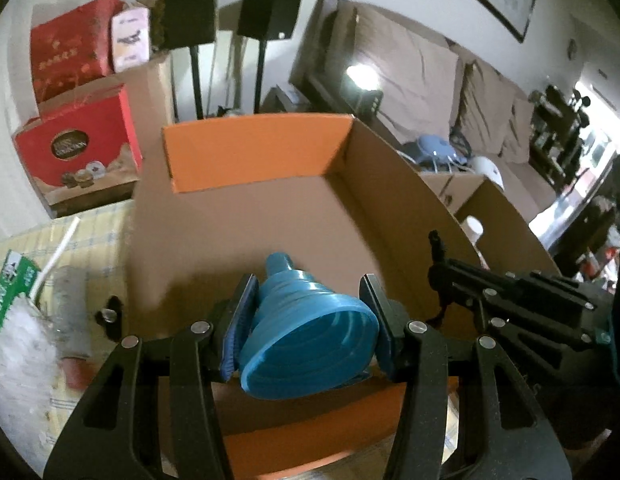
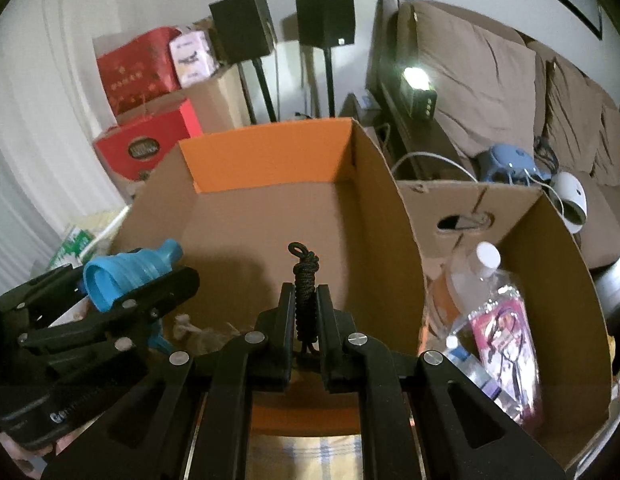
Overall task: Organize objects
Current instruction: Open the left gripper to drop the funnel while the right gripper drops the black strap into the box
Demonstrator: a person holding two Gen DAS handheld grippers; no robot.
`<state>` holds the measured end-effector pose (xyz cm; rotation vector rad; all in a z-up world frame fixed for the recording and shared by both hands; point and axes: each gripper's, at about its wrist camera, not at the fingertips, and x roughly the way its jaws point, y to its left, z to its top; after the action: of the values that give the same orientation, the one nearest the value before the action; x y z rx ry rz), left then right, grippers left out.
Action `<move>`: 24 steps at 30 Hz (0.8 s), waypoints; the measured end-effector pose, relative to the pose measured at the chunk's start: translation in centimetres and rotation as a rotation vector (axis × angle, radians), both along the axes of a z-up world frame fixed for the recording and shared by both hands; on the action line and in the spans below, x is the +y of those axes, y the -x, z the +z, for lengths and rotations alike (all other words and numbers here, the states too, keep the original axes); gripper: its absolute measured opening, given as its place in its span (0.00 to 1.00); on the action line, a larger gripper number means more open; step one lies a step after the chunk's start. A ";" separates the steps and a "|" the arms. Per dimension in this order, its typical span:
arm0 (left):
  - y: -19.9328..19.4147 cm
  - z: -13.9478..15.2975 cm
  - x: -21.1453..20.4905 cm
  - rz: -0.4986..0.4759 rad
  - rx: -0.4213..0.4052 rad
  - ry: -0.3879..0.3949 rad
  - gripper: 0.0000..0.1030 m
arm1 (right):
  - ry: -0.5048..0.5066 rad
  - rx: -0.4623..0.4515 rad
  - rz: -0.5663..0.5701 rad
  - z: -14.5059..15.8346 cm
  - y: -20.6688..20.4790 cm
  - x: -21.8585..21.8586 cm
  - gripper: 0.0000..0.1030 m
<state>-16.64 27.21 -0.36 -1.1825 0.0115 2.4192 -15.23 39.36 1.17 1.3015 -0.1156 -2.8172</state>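
Observation:
My left gripper (image 1: 308,320) is shut on a blue collapsible funnel (image 1: 306,328), spout pointing away, held over the near end of an open cardboard box (image 1: 254,220) with orange flaps. The right wrist view shows the same funnel (image 2: 122,276) in the left gripper (image 2: 110,292) at the lower left. My right gripper (image 2: 305,308) is shut on a bundle of black cord (image 2: 304,280), which sticks up between the pads, above the same box (image 2: 262,224). In the left wrist view the right gripper (image 1: 442,268) and its cord (image 1: 437,242) sit at the right. The box floor looks bare.
A second cardboard box (image 2: 550,264) to the right holds a clear bottle (image 2: 474,276) and a pink packet (image 2: 506,344). Left of the main box lie a white brush (image 1: 18,332) and a green carton (image 1: 10,292). Red gift boxes (image 1: 78,148), speakers (image 2: 282,24) and a sofa (image 2: 490,80) stand behind.

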 end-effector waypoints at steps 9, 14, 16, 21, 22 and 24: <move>-0.3 -1.4 0.8 -0.015 -0.035 0.019 0.56 | 0.003 -0.019 -0.012 -0.4 -0.6 0.8 0.18; -0.4 -0.4 -1.2 0.013 -0.027 -0.022 0.66 | 0.041 0.003 -0.023 0.3 -1.1 1.2 0.32; -0.4 0.1 -1.9 0.018 -0.024 -0.032 0.67 | 0.035 0.010 -0.020 0.7 -1.2 1.0 0.33; -0.9 1.6 -4.3 0.054 -0.001 -0.070 0.81 | 0.033 0.030 -0.006 1.7 -1.6 0.1 0.43; -1.1 1.9 -4.9 0.062 0.010 -0.070 0.82 | 0.031 0.035 -0.001 1.8 -1.7 -0.2 0.44; -1.5 2.5 -5.5 0.072 0.029 -0.056 0.88 | 0.027 0.041 0.007 2.0 -1.9 -0.7 0.52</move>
<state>-15.13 21.69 2.09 -1.1410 -0.0908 2.4818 -13.33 38.63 3.21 1.2349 -0.1469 -2.8244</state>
